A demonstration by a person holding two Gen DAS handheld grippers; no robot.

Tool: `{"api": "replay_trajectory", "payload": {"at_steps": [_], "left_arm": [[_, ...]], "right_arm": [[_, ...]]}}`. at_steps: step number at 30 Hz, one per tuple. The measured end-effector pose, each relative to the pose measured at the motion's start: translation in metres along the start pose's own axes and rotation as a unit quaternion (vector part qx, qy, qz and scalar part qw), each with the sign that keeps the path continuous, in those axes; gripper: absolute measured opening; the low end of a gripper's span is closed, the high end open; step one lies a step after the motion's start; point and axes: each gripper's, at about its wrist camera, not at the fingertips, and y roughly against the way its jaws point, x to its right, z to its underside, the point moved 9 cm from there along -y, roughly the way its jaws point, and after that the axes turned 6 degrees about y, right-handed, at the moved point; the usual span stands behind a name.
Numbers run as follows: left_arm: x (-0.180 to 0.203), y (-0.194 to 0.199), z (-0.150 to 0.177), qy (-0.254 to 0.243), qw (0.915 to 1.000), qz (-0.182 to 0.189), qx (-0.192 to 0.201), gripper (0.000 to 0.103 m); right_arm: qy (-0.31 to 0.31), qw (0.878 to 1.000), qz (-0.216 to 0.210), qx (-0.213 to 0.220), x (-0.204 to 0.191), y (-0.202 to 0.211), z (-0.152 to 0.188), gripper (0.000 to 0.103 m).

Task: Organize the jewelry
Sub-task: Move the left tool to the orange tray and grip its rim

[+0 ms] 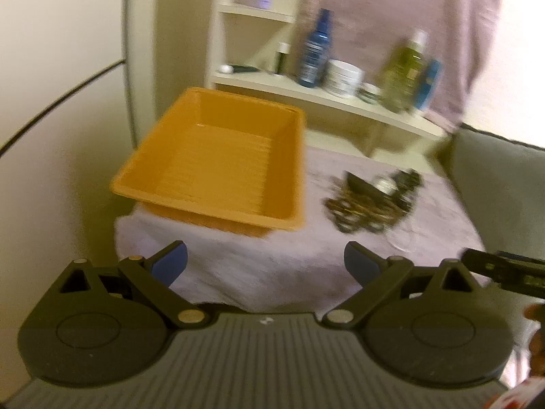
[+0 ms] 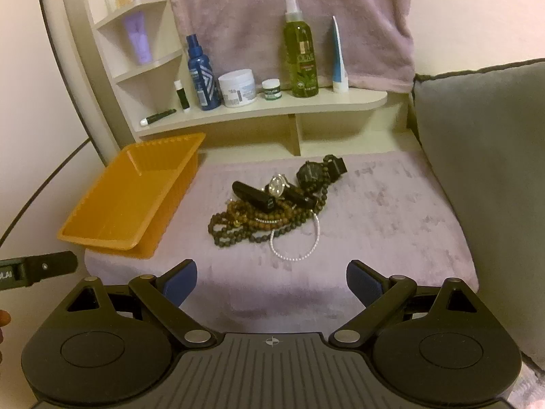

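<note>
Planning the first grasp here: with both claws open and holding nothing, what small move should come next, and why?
Probably ease the right claw forward and down toward the white bead bracelet. It lies at the near edge of the jewelry pile, partly clear of it, and the orange tray beside the pile holds nothing.

Right hand-held gripper hangs w/ jaws spread wide over a lilac-covered surface, nothing betw. them. A jewelry heap of dark bead strands, watches and a white bead bracelet lies ahead at ctr. Orange tray sits empty to its left, apart from the heap.
</note>
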Motion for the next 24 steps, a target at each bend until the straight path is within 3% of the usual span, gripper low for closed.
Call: {"api": "replay_trajectory", "payload": {"at_steps": [5,14,19,24], "left_arm": [[-0.032,-0.017,-0.009,0.045,0.9986,-0.013,0.024,0.097],[-0.092,-0.047,-0.02,0.133,0.9879,-0.05,0.063,0.094],[-0.107,-0.061,-0.021,0.161,0.9836,-0.049,0.067,0.094],[-0.118,-0.075,-0.023,0.162,0.9817,-0.058,0.081,0.094]], "right_arm": [[0.001,1.0,-0.003,-0.001,0.003,-0.012,-0.003,0.094],[-0.005,1.0,0.0,0.011,0.011,-0.039,-0.012,0.094],[0.002,0.999,0.004,0.039,0.012,-0.05,-0.019,0.094],[0.009,1.0,-0.002,0.019,0.011,-0.064,-0.017,0.094]]}}
